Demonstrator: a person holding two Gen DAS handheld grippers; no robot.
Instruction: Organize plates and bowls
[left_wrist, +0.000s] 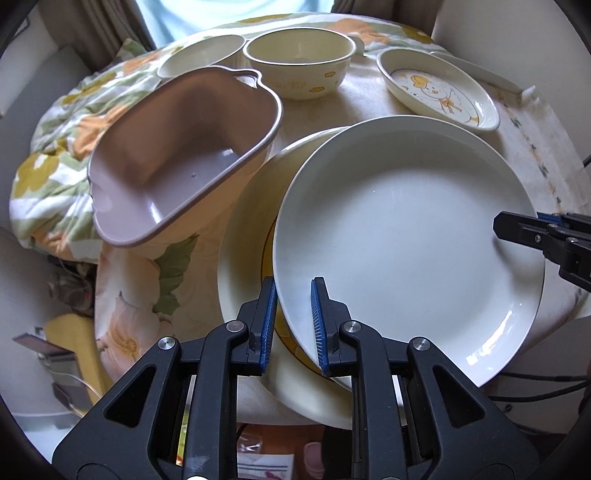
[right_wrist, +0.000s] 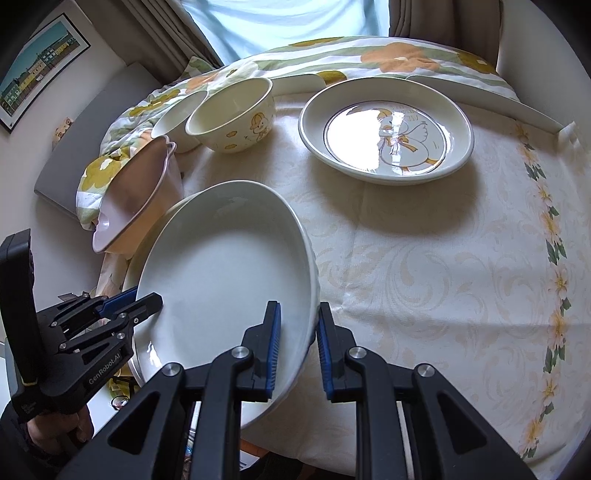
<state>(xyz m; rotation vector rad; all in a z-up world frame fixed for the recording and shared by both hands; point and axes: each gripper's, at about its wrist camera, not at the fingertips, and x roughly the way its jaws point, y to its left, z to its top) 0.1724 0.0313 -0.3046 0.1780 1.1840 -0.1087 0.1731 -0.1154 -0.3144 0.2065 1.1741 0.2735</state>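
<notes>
Tablecloth: white plate clamped by both grippers.
Left gripper and right gripper were best lowered evenly onto yellow-rimmed plate.

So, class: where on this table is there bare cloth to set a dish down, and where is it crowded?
Free: the tablecloth between the duck plate, the held white plate and the flowered border. Crowded: the far left, where the duck bowl and pink basin cluster.

White plate, mauve bowl, duck-painted cream dish, floral tablecloth.
</notes>
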